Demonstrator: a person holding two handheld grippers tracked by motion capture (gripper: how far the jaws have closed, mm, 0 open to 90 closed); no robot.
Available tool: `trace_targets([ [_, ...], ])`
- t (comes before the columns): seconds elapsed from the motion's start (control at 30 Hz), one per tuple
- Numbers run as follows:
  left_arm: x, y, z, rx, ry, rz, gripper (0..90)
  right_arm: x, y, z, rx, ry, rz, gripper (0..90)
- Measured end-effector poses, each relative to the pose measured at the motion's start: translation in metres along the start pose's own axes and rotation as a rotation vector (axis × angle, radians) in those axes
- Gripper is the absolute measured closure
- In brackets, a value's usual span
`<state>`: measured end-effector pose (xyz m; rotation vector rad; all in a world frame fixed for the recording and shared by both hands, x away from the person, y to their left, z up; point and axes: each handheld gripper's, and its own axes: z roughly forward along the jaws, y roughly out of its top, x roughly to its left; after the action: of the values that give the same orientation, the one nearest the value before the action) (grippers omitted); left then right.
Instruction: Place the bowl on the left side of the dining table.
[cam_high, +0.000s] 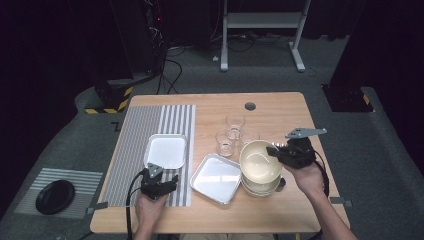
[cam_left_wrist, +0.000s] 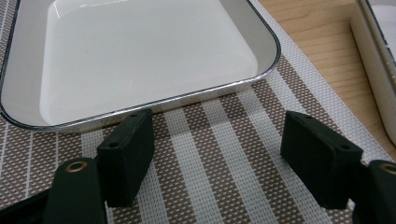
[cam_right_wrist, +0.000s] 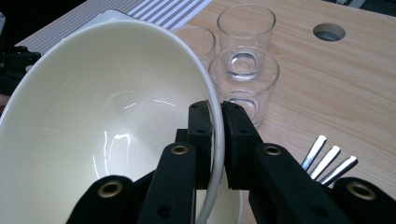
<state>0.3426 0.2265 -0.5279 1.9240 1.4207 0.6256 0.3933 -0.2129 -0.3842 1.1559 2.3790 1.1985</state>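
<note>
A cream bowl (cam_high: 257, 161) hangs tilted above another cream bowl (cam_high: 260, 188) at the table's right. My right gripper (cam_high: 274, 152) is shut on its rim; in the right gripper view the rim passes between the pads of the gripper (cam_right_wrist: 216, 140), with the cream bowl (cam_right_wrist: 107, 121) spreading to the left. My left gripper (cam_high: 165, 187) stands open over the striped placemat (cam_high: 130, 150), just in front of a white square tray (cam_high: 166, 151). In the left gripper view the gripper (cam_left_wrist: 219, 154) has nothing between its pads, and the white tray (cam_left_wrist: 135, 51) lies beyond them.
A second white tray (cam_high: 216, 178) lies at the middle front. Three clear glasses (cam_high: 231, 132) stand behind the bowls. Metal cutlery handles (cam_right_wrist: 329, 161) lie to the right of the bowls. A cable hole (cam_high: 250, 106) is near the far edge. A black dish (cam_high: 55, 196) sits on a floor mat.
</note>
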Motion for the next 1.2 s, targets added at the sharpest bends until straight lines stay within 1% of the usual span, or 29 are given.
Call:
trace_targets([
  [0.07,0.000,0.000,0.001,-0.003,-0.008,-0.007,24.2,0.001,0.001,0.000,0.004,0.001,-0.001,82.8],
  [0.1,0.002,0.000,0.000,-0.003,-0.002,0.011,24.2,0.001,0.002,0.000,0.003,0.003,0.003,82.8],
  [0.17,0.002,0.000,0.000,-0.003,-0.002,0.012,24.1,0.002,0.003,0.001,0.006,0.008,0.001,82.8],
  [0.27,0.002,0.000,0.000,-0.010,-0.016,0.004,23.6,0.003,0.005,0.002,0.000,0.010,0.000,82.7],
  [0.3,-0.002,-0.001,0.002,-0.036,-0.024,-0.060,23.6,0.003,0.006,0.002,0.002,0.012,-0.005,82.8],
  [0.37,-0.002,-0.001,0.002,-0.039,-0.025,-0.066,23.7,0.005,0.008,0.002,0.005,0.014,0.001,82.8],
  [0.4,-0.002,-0.001,0.002,-0.039,-0.025,-0.066,23.8,0.005,0.008,0.002,0.005,0.014,0.001,82.8],
  [0.43,0.002,0.000,-0.001,-0.006,-0.022,-0.017,23.9,0.005,0.009,0.002,0.005,0.014,-0.007,82.8],
  [0.53,0.003,0.000,-0.001,-0.006,-0.027,-0.021,24.3,0.006,0.010,0.003,0.008,0.021,0.003,82.8],
  [0.6,0.003,0.000,-0.002,-0.010,-0.036,-0.009,25.2,0.006,0.012,0.005,0.012,0.021,-0.007,82.7],
  [0.63,-0.001,0.000,0.000,-0.034,-0.045,-0.055,25.3,0.007,0.013,0.005,0.014,0.022,-0.006,82.7],
  [0.73,-0.003,0.000,-0.001,-0.031,-0.047,-0.062,25.3,0.009,0.015,0.005,0.020,0.025,0.000,82.7],
  [0.77,-0.001,0.000,-0.003,-0.012,-0.047,-0.028,25.3,0.009,0.016,0.006,0.017,0.026,-0.013,82.7],
  [0.8,-0.001,0.000,-0.003,-0.012,-0.047,-0.028,25.3,0.009,0.016,0.006,0.017,0.026,-0.013,82.7],
  [0.83,-0.001,0.000,-0.005,-0.023,-0.053,-0.005,25.6,0.010,0.018,0.007,0.019,0.027,-0.008,82.7],
  [0.87,-0.002,0.000,-0.005,-0.030,-0.059,-0.011,26.8,0.010,0.018,0.008,0.021,0.029,-0.011,82.7],
  [0.9,-0.002,0.001,-0.006,-0.038,-0.070,-0.006,27.1,0.011,0.019,0.008,0.021,0.030,-0.008,82.7],
  [0.93,-0.004,0.002,-0.006,-0.043,-0.092,-0.030,26.9,0.011,0.020,0.009,0.022,0.030,-0.012,82.7],
  [0.97,-0.004,0.003,-0.007,-0.048,-0.103,-0.037,26.4,0.012,0.020,0.010,0.024,0.030,-0.005,82.7],
  [1.0,-0.003,0.004,-0.007,-0.046,-0.106,-0.012,26.2,0.013,0.021,0.010,0.026,0.030,-0.006,82.7],
  [1.03,-0.003,0.004,-0.007,-0.046,-0.106,-0.012,26.2,0.013,0.021,0.010,0.026,0.030,-0.006,82.7],
  [1.07,-0.007,0.006,-0.009,-0.070,-0.123,-0.027,26.4,0.013,0.022,0.012,0.028,0.032,-0.009,82.6],
  [1.13,-0.007,0.007,-0.010,-0.069,-0.125,-0.026,26.5,0.014,0.023,0.013,0.028,0.035,-0.012,82.7],
  [1.17,-0.008,0.009,-0.012,-0.072,-0.137,-0.011,26.4,0.015,0.023,0.014,0.029,0.039,-0.012,82.7],
  [1.2,-0.009,0.010,-0.013,-0.080,-0.144,-0.005,26.5,0.015,0.024,0.015,0.029,0.038,-0.019,82.7],
])
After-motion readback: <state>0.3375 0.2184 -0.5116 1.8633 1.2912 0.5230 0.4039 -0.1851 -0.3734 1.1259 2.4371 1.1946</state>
